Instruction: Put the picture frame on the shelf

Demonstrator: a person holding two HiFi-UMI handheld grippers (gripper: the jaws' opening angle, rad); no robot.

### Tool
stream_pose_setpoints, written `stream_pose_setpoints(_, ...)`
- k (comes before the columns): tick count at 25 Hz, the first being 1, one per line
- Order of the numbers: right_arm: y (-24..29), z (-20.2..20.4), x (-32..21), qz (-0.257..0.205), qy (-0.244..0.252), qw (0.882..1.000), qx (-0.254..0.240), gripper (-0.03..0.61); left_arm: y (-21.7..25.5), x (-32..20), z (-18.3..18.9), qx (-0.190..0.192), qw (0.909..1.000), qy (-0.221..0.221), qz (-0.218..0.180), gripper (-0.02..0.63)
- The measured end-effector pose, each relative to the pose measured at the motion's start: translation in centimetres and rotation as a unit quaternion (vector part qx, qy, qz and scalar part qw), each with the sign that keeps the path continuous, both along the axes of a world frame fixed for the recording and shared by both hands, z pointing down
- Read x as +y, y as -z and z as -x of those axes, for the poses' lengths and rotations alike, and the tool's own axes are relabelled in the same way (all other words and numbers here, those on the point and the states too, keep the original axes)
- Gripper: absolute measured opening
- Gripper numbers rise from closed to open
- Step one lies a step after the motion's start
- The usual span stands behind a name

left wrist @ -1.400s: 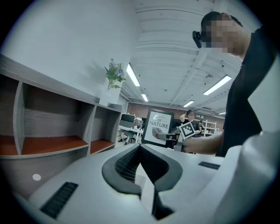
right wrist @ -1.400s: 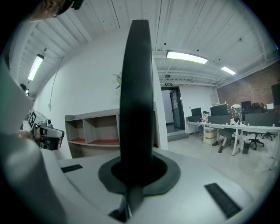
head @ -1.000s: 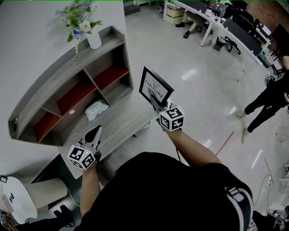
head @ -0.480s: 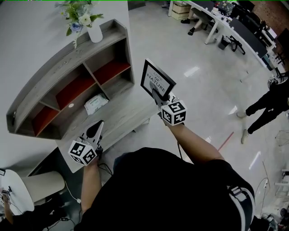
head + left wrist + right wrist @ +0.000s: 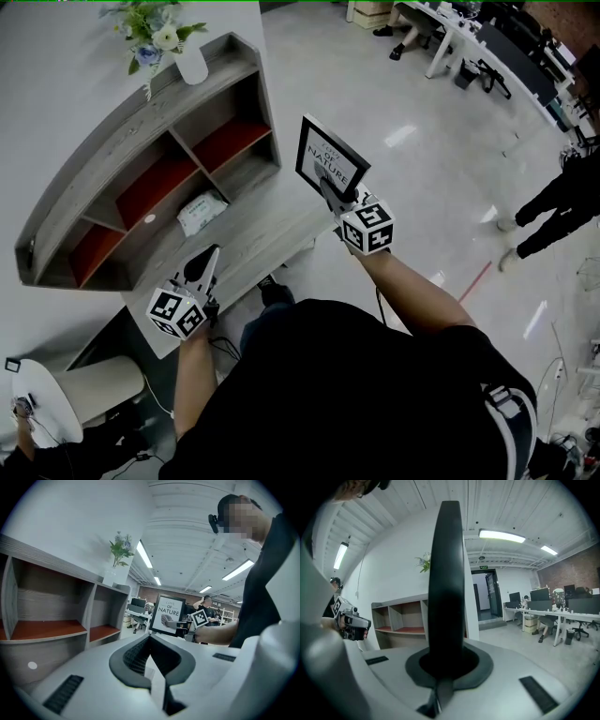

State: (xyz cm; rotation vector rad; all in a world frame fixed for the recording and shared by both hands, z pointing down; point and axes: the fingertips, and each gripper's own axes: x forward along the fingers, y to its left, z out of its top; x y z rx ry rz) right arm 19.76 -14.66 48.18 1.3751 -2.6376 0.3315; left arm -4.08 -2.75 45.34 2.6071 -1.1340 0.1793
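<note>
— Where do we have the picture frame (image 5: 330, 159)?

— In our right tongs (image 5: 327, 190). They are clamped on its lower edge. From the right gripper view we see the frame edge-on, a dark upright band pinched between the jaws.

— Is it on the shelf (image 5: 117, 136)?

— No. We hold it in the air over the pale floor (image 5: 412, 103), off the right end of the shelf and apart from it. It stands roughly upright. Its white printed face, reading "OF NATURE", is turned toward our head and our left side.

— And our left tongs (image 5: 206, 263)?

— Their jaws are drawn together to a point with nothing between them. We hold them in front of the shelf, near its lowest grey board, pointing toward the compartments.

— What do we see on the shelf?

— A white vase (image 5: 192, 66) of flowers (image 5: 150, 33) stands on the top board near the right end, against the white wall (image 5: 56, 84). The upper compartments have red floors. A white packet (image 5: 202, 211) lies on the grey board beneath them.

— Anything else around us?

— A person (image 5: 553, 202) in dark clothes stands well off on the floor to our right, and white desks (image 5: 459, 37) line the far side of the room.
</note>
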Motion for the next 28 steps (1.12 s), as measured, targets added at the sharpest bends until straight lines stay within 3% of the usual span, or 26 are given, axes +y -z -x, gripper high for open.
stream_pose_setpoints(28, -0.6, 4.7, -7.0, 0.001, -0.003, 1.000, 0.011, 0.023, -1.9, -7.7, 4.6, 0.008, 0.9998, -0.012, 0.013, 0.021)
